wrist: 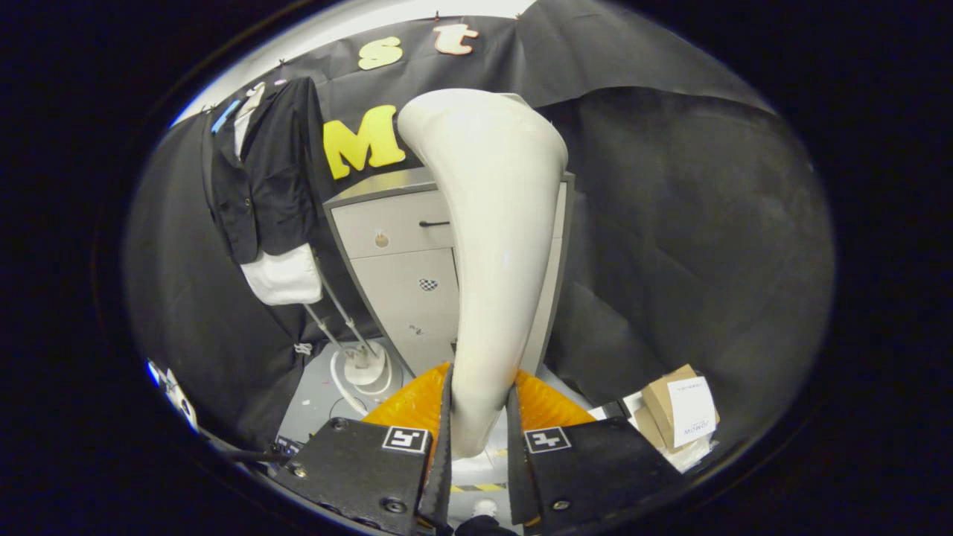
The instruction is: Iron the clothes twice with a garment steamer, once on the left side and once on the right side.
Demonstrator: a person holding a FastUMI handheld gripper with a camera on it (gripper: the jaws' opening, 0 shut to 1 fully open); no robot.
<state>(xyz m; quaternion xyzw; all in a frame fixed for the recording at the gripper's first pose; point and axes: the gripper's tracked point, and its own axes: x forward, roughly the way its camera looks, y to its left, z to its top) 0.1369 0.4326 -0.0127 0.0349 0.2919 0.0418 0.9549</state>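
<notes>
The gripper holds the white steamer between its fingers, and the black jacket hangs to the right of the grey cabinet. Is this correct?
Not quite. The gripper does hold the white steamer, but the gripper view shows the black jacket hanging left of the grey cabinet, not right.

**No wording is reading clearly around the grey cabinet (402, 253)**

Two square black-and-white code markers (406, 439) are sitting on the fingers of the gripper (480, 387), which are pressing the garment steamer (491, 223) from both sides in front of the cabinet. A chequered sticker (427, 284) is showing on its lower drawer. Right of the cabinet, a white paper label (692, 420) is lying on a cardboard box (659, 398), its print too small to read.
</notes>
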